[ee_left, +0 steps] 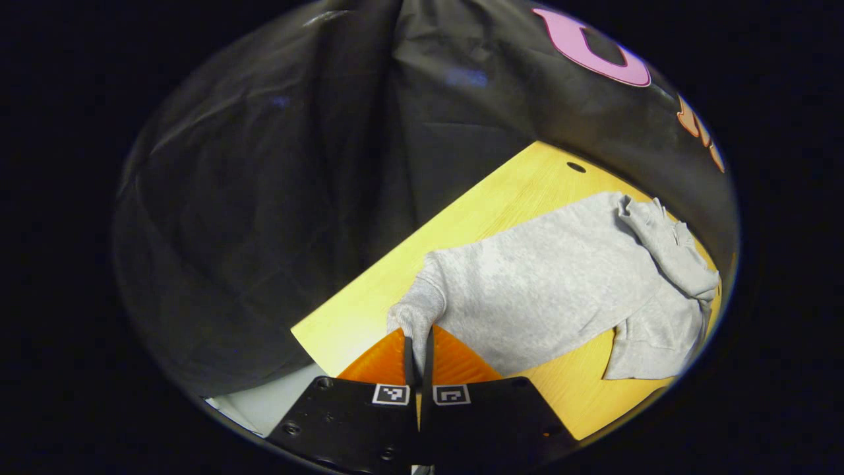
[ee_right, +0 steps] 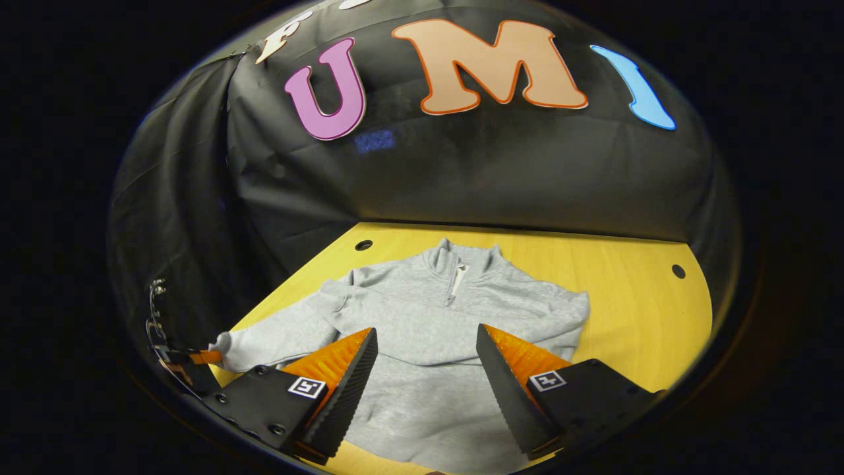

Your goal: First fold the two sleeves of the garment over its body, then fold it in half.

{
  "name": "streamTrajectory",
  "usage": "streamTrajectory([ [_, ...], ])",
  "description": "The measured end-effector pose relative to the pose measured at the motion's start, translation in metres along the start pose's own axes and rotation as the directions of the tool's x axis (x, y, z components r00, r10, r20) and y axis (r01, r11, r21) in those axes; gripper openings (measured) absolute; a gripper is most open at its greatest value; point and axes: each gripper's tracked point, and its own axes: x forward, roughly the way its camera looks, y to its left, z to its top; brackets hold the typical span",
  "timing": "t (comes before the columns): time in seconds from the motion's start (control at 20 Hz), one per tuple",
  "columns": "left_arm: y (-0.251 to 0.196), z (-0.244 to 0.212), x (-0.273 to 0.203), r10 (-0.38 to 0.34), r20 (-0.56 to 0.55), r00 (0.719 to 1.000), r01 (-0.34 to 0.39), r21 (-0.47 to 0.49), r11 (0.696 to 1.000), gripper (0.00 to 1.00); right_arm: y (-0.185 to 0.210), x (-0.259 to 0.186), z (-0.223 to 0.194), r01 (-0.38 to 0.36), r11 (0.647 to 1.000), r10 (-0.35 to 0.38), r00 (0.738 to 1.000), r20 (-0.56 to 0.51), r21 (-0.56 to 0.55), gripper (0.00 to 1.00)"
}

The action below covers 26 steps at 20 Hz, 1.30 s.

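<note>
One sleeve is lying folded over the garment [ee_right: 428, 330] on the table [ee_right: 633, 277]; your left gripper [ee_left: 418, 349] is pinching the other cuff [ee_left: 412, 315]; your right gripper [ee_right: 425, 369] is hovering spread; halving is waiting.

Garment [ee_right: 428, 330]: soft matt knit cloth, fleecy.
Worktop [ee_right: 633, 297]: smooth wood, faint grain, low sheen.
Wall [ee_right: 461, 178]: creased cloth, slight sheen.

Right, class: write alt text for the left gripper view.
The left gripper is shut on the cuff of a grey sweatshirt lying on a yellow table, with the black booth wall behind.
</note>
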Motion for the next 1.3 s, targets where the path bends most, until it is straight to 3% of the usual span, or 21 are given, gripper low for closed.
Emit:
streamTrajectory([
  [0.2,-0.005,0.073,-0.018,-0.011,0.092,0.996,0.012,-0.013,1.000,0.00,-0.023,-0.015,-0.012,0.033,0.999,-0.034,0.999,0.013,0.026,0.96],
  [0.4,-0.032,0.157,-0.041,-0.054,0.238,0.970,0.049,0.026,0.998,0.00,-0.045,-0.036,-0.020,0.064,0.997,-0.065,0.998,0.023,0.041,0.96],
  [0.55,-0.072,0.202,-0.056,-0.109,0.310,0.944,0.086,0.088,0.992,0.00,-0.063,-0.050,-0.024,0.096,0.994,-0.097,0.995,0.027,0.054,0.96],
  [0.7,-0.127,0.231,-0.072,-0.202,0.358,0.911,0.167,0.126,0.978,0.00,-0.079,-0.063,-0.026,0.122,0.990,-0.124,0.992,0.033,0.066,0.96],
  [1.05,-0.277,0.254,-0.110,-0.432,0.394,0.811,0.306,0.343,0.888,0.00,-0.113,-0.104,-0.050,0.182,0.977,-0.186,0.982,0.028,0.110,0.96],
  [1.3,-0.401,0.231,-0.136,-0.587,0.334,0.737,0.422,0.450,0.787,0.00,-0.140,-0.136,-0.071,0.225,0.964,-0.230,0.973,0.019,0.139,0.96],
])
